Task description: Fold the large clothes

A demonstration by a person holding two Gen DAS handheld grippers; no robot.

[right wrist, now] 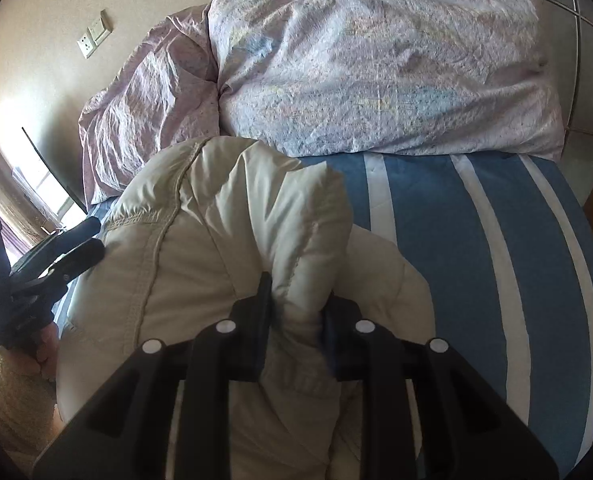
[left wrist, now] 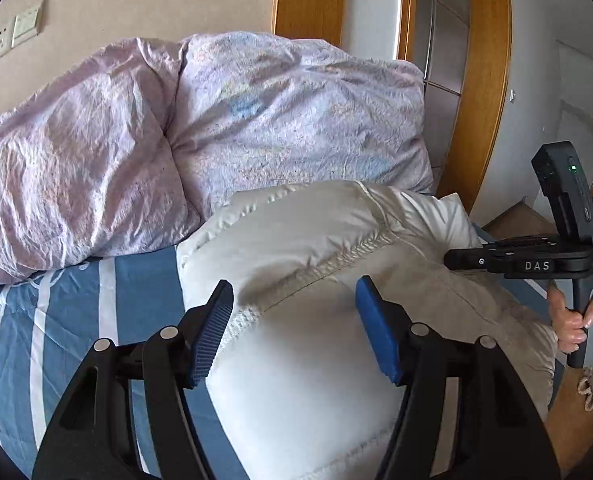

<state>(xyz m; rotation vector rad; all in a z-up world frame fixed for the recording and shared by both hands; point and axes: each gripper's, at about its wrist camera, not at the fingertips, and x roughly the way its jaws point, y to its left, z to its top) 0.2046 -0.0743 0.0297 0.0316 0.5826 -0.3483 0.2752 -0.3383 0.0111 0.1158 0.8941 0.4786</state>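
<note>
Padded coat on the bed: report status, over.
Left gripper open above the white padded coat. Right gripper clamped on a coat fold. Crumpled duvet behind, not obstructing.

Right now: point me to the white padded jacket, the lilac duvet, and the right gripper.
white padded jacket (left wrist: 296,240), left wrist view, on its quilted seam area.
lilac duvet (left wrist: 276,120), left wrist view, on its right-hand mound.
right gripper (right wrist: 296,320), right wrist view, between fingertips pinching the jacket.

Puffy cream quilted jacket (left wrist: 316,280) lies bunched on striped bed (left wrist: 36,320).
</note>
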